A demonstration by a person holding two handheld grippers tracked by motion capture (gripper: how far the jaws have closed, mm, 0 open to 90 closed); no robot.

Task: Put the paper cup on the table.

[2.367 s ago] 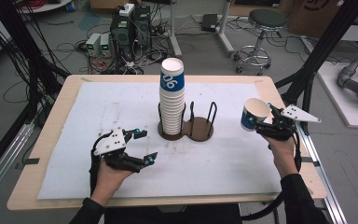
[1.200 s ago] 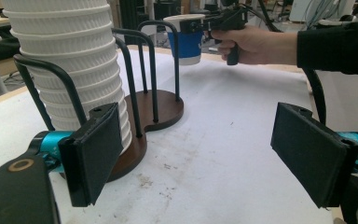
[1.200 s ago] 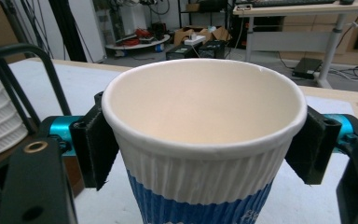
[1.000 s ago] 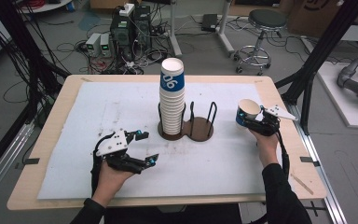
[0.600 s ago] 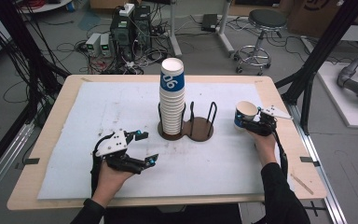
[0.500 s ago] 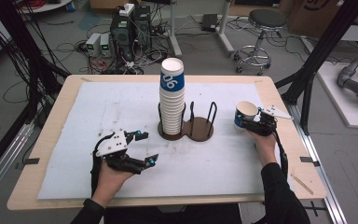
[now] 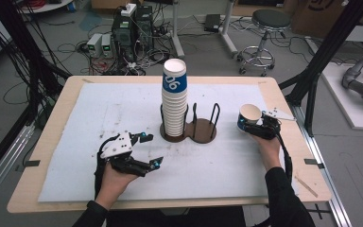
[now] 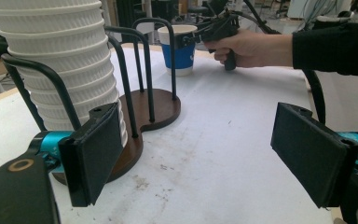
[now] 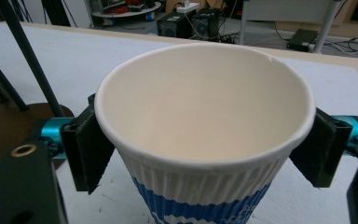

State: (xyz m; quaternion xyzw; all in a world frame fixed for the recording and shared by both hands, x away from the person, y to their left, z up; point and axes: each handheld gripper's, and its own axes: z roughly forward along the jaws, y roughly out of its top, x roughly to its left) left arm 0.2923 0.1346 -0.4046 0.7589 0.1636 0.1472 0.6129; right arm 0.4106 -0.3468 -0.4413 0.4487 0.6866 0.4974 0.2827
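Observation:
A white paper cup with a blue band (image 7: 250,116) (image 8: 182,51) (image 9: 205,140) stands upright on the white mat, right of the holder. My right gripper (image 7: 249,125) (image 9: 200,158) (image 8: 200,35) reaches around it, one pad on each side just below the rim. Its jaws have just been opening, and the pads sit close beside the cup wall without pressing it. My left gripper (image 7: 152,149) (image 8: 200,158) rests open and empty at the front left, pointing toward the holder. A tall stack of the same cups (image 7: 174,101) (image 8: 56,60) fills the holder's left bay.
The dark wooden two-bay holder (image 7: 203,130) (image 8: 154,105) with black wire hoops stands mid-table; its right bay holds nothing. The white mat (image 7: 99,113) covers most of the wooden tabletop. Cables, equipment and a stool lie on the floor beyond the far edge.
My right hand brought the tilted cup down from the right edge and stood it upright on the mat beside the holder. The left gripper has not moved.

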